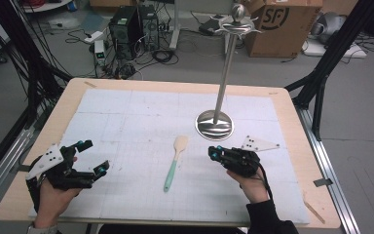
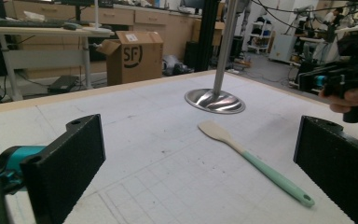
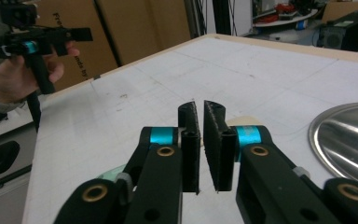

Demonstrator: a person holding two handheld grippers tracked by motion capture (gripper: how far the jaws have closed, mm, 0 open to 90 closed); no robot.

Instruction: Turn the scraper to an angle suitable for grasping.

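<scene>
A spatula (image 1: 176, 161) with a pale wooden blade and a mint-green handle lies flat in the middle of the white mat, blade pointing away. A tall metal stand (image 1: 215, 125) with a round shiny base rises just behind it. My left gripper (image 1: 93, 156) hovers at the mat's left side, open wide, and in the left gripper view the spatula (image 2: 242, 151) lies ahead between its jaws (image 2: 205, 158). My right gripper (image 1: 213, 153) is just right of the spatula's handle. Its jaws (image 3: 201, 112) are shut with nothing between them. The blade's pale edge (image 3: 247, 120) peeks out behind them.
The stand's base (image 3: 349, 140) is close on the right of the right gripper. The wooden table's edge (image 1: 292, 102) frames the mat. On the floor beyond stand a cardboard box (image 1: 282, 24), computer towers (image 1: 131, 27) with cables, and black frame legs (image 1: 321, 83).
</scene>
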